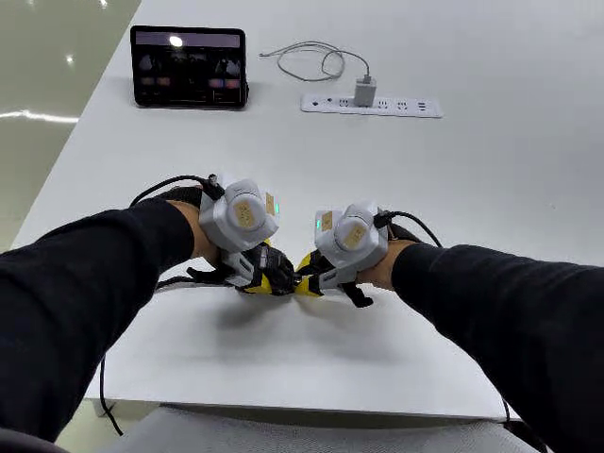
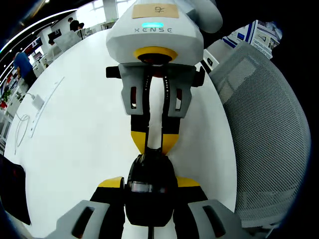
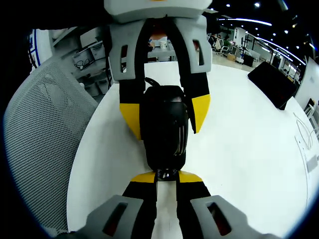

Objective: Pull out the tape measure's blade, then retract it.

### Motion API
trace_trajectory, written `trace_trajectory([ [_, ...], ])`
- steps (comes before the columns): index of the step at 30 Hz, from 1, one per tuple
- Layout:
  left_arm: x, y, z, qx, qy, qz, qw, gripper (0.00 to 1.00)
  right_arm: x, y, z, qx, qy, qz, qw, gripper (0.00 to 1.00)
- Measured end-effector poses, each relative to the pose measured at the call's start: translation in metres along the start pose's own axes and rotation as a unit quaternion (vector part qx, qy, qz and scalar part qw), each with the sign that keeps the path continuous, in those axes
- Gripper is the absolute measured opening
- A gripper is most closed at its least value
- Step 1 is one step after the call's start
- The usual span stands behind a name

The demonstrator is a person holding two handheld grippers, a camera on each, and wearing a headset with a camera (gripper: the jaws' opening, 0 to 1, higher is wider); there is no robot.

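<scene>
Right gripper [image 2: 154, 143] shell: "XENSE", grey capitals on white, just below a lit teal bar.
Sticker [image 2: 155, 10] on the same shell: handwritten mark, not legible.
Tablet [image 1: 189, 66] screen: icons only, too small to read.
Posters [image 2: 259, 35]: blue print, blurred, unreadable.

Three cameras on one spot: one from above, two nose to nose.
Head view looks forward and down from over the table's [image 1: 311, 359] near edge, mid range, reaching the tablet [image 1: 189, 66] and power strip [image 1: 371, 104] toward the far edge. Left gripper view faces the right gripper [image 2: 154, 143] at very close range, low over the table; right gripper view faces back at the left gripper [image 3: 164, 117], equally close. All three share the tape measure [image 1: 274, 274] between the grippers; both gripper views also catch the mesh chair [image 2: 264, 129] off the near edge.
</scene>
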State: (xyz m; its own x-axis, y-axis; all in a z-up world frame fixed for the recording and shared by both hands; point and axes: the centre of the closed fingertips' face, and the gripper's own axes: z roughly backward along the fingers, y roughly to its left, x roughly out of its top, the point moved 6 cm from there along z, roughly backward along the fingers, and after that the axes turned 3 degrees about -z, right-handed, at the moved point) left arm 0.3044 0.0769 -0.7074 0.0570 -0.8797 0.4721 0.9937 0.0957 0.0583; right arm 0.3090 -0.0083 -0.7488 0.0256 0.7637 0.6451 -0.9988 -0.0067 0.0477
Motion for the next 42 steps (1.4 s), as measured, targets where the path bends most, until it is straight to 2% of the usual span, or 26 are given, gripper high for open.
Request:
trace_trajectory([
  [4,0.000,0.000,0.000,0.005,-0.009,0.000,0.9999,0.33,-0.001,0.000,0.002,-0.001,0.000,0.001,1.0000,0.08],
  [11,-0.001,0.000,0.001,0.001,-0.011,0.000,0.9999,0.33,-0.001,0.000,0.003,0.000,0.008,0.006,1.0000,0.08],
  [15,-0.001,0.001,0.001,0.002,-0.014,0.001,0.9999,0.33,-0.009,-0.002,0.011,0.000,0.015,0.006,0.9999,0.08],
  [17,-0.001,0.001,0.000,0.001,-0.016,0.002,0.9999,0.33,-0.012,-0.001,0.013,0.007,0.006,-0.014,0.9999,0.09],
  [19,0.000,0.001,0.000,0.000,-0.014,0.002,0.9999,0.33,-0.011,0.001,0.011,-0.002,0.005,-0.003,1.0000,0.11],
  [24,-0.001,0.001,-0.001,0.000,-0.015,0.004,0.9999,0.33,-0.008,-0.001,0.009,-0.002,0.008,-0.014,0.9999,0.12],
  [27,0.000,0.000,-0.001,0.000,-0.014,0.004,0.9999,0.33,-0.003,0.000,0.007,-0.002,-0.004,-0.022,0.9997,0.13],
  [30,0.000,0.001,-0.002,-0.001,-0.014,0.006,0.9999,0.34,-0.001,0.001,0.000,-0.005,0.001,0.003,1.0000,0.12],
  [32,0.000,0.001,-0.002,0.000,-0.015,0.008,0.9999,0.34,-0.001,-0.001,0.000,-0.004,-0.007,-0.007,0.9999,0.12],
  [34,0.000,0.001,-0.001,0.001,-0.015,0.009,0.9998,0.34,-0.003,-0.002,0.001,-0.003,-0.031,-0.053,0.9981,0.11],
  [38,-0.002,0.001,0.000,0.000,-0.017,0.011,0.9998,0.34,-0.005,-0.002,0.003,-0.007,-0.025,-0.027,0.9993,0.10],
  [42,-0.002,0.002,0.000,-0.005,-0.020,0.011,0.9997,0.34,-0.004,-0.001,0.004,-0.005,-0.017,-0.023,0.9996,0.10],
])
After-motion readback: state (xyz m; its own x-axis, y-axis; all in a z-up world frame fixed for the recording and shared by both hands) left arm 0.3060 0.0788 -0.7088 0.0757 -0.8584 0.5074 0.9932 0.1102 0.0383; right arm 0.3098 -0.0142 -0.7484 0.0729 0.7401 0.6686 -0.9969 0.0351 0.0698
